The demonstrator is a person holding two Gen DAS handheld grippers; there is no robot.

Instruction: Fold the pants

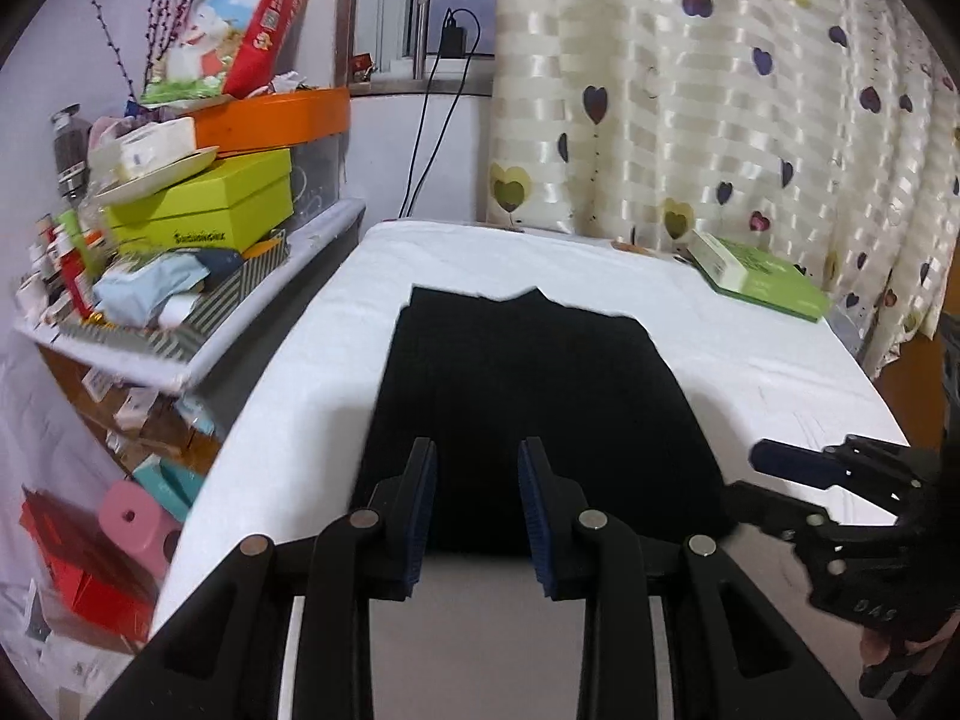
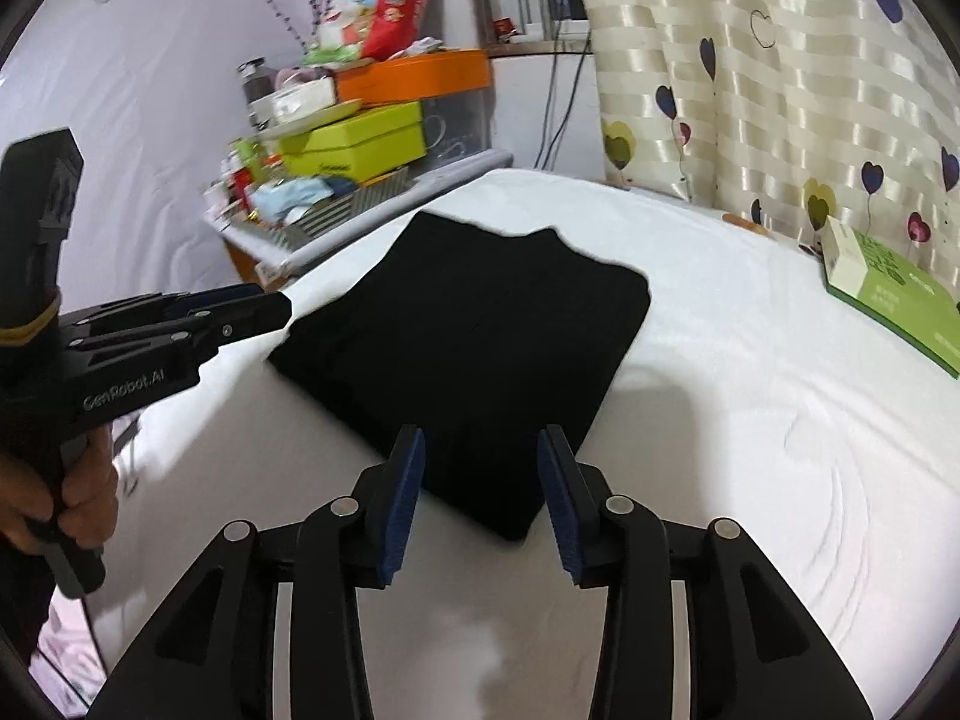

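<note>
Black pants lie folded flat on the white bed, both my left gripper and right gripper parted and empty near its front edge; soft, limp cloth, best pinched at corners.

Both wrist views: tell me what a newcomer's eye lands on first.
The black pants, folded into a compact slab, stand out on the white table in the middle. Both grippers, left gripper and right gripper, hang open at its near edge. A heart-print curtain fills the back right, and cluttered shelves crowd the left.
</note>
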